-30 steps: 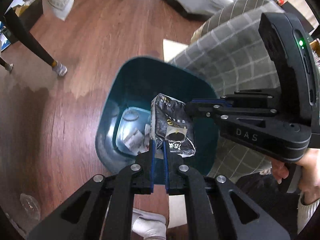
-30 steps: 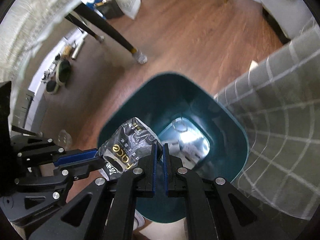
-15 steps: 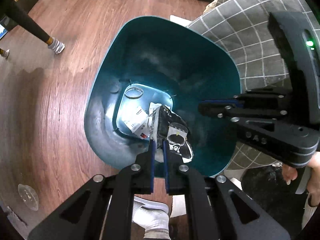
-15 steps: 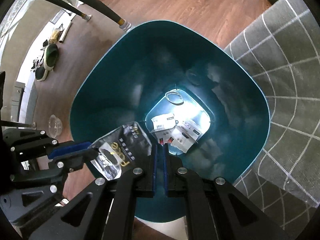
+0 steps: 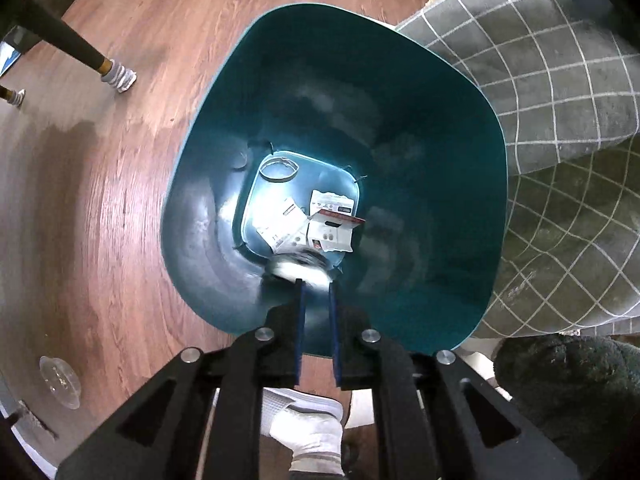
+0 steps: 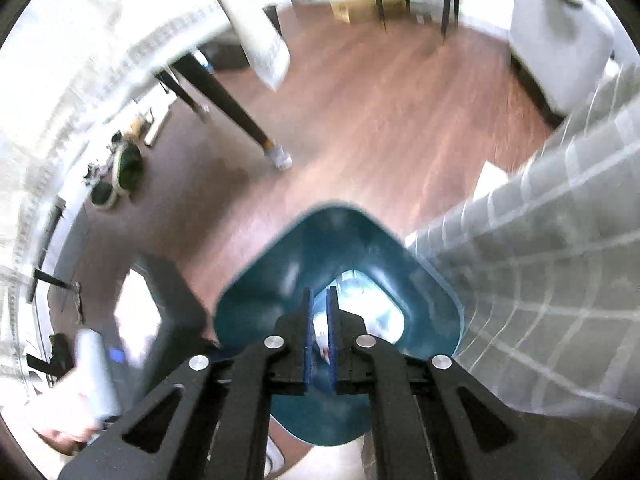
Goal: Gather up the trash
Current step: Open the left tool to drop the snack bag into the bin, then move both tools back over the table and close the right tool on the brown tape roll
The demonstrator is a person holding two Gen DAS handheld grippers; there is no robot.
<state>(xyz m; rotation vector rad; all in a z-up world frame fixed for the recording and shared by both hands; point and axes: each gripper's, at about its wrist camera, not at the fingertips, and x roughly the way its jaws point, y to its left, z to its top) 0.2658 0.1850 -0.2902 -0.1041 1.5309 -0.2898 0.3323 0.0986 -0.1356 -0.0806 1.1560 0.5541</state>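
**Below both grippers, a teal bin with the wrapper blurring at its bottom**

Now the left gripper [image 5: 316, 292] points steeply down into the deep teal plastic waste bin [image 5: 432, 128], which stands on a reddish-brown wooden floor [image 5: 100, 208]. Its blue-lined jaws stand slightly apart, and nothing is pinched between them. Just past the fingertips, a dark-and-white crumpled wrapper [image 5: 298, 270] shows only as a motion-blurred smear against the bin's inner wall, close to the bottom. On the pale bottom lie white printed paper scraps [image 5: 316, 228] with a red edge, and beside them a thin clear plastic ring [image 5: 278, 170].

A grey cushion with a white grid pattern [image 5: 540, 92] presses against the bin's right rim. A dark table leg with a white sock-like cover [image 5: 116, 76] stands on the floor to the left. A foot in a white sock [image 5: 308, 432] shows below the gripper, and a clear plastic lid [image 5: 60, 378] lies on the floor at lower left.

From the right wrist view, which is smeared by motion, the right gripper [image 6: 318, 300] sits higher over the same bin [image 6: 256, 312]. Its jaws are opening, with a clear gap and nothing between them. At lower left a hand [image 6: 60, 416] is blurred.
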